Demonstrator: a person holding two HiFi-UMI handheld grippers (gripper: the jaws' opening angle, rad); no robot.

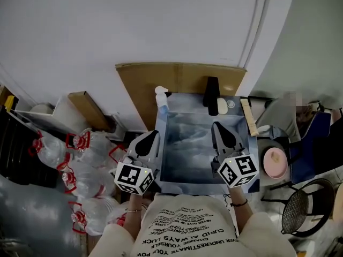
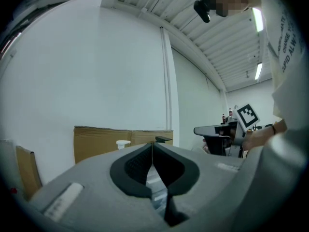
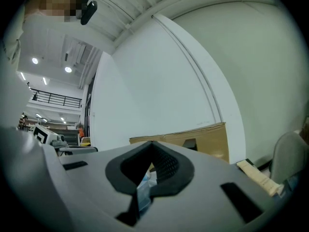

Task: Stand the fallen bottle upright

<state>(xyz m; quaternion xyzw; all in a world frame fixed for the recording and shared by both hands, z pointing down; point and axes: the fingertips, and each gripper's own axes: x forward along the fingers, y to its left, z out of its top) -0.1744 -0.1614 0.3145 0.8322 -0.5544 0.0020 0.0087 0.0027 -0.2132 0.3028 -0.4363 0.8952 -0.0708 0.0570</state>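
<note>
Standing upright at the far left corner of the grey-blue marbled tabletop, the pale plastic bottle with a white cap is resting just in front of the brown cardboard sheet that is leaning against the wall. The left hand-held gripper is hovering over the tabletop's left edge and the right hand-held gripper over its right side. Both are clenched on nothing, pointing at the wall and keeping well apart from the bottle.

Matt cardboard, smooth plastic bottle
</note>
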